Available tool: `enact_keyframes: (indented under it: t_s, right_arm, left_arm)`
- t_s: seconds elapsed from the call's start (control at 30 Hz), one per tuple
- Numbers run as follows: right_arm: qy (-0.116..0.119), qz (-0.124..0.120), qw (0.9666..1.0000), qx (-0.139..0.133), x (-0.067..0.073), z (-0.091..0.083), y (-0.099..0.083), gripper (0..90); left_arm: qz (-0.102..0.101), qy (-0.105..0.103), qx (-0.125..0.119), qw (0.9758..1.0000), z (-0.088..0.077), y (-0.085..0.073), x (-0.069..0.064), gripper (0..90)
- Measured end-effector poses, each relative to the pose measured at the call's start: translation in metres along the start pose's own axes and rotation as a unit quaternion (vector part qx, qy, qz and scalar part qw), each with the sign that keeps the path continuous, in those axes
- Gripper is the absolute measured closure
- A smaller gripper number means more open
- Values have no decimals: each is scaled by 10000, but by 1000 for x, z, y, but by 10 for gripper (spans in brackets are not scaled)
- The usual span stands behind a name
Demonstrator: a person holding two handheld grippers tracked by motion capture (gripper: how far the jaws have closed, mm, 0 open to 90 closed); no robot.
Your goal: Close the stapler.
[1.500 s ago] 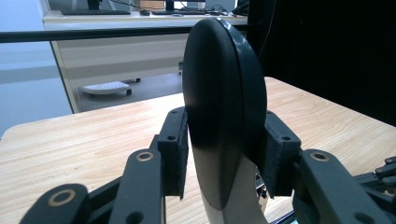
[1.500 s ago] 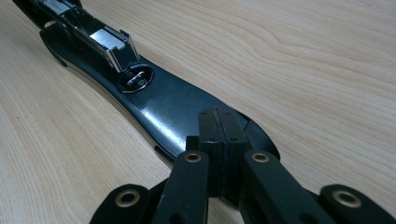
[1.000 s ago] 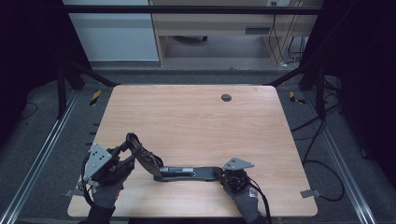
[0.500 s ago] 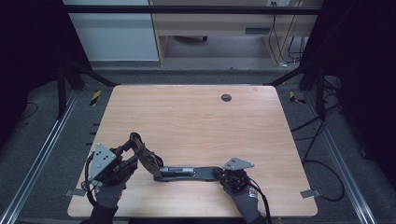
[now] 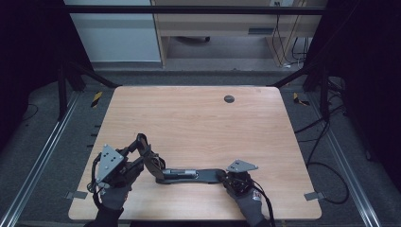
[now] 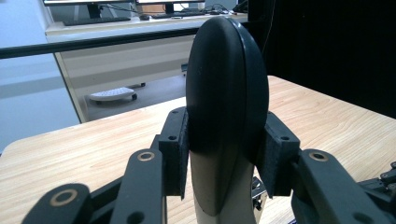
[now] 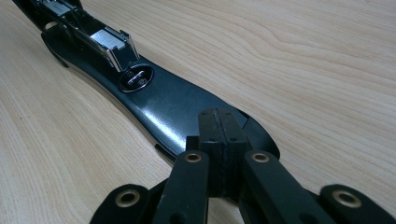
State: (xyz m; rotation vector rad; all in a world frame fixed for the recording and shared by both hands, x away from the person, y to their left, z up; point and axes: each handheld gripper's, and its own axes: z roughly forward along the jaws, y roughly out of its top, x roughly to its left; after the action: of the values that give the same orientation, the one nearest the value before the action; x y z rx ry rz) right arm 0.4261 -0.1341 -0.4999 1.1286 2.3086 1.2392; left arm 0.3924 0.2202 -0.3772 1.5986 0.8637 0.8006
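1. No text, label, brand or number can be read on the black stapler [image 5: 189,174], neither on its raised top arm [image 6: 227,88] nor on its base [image 7: 177,109].
2. The desk [image 5: 198,123] bears no lettering; the dark round spot [image 5: 229,99] at about 1 o'clock on it is unmarked.
3. The only signs are yellow-and-black hazard stripes: one strip on the floor at 10 o'clock from the desk [image 5: 96,98], another at 2 o'clock [image 5: 297,98]. Neither carries words.
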Motion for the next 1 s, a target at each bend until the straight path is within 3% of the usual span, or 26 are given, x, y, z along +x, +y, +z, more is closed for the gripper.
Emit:
enact_keyframes:
  t_s: [1.0]
  right_arm:
    - [-1,12,10000,-2,-1,-2,-1,900]
  left_arm:
    - [278,59,30,9996,7,4,-15,585]
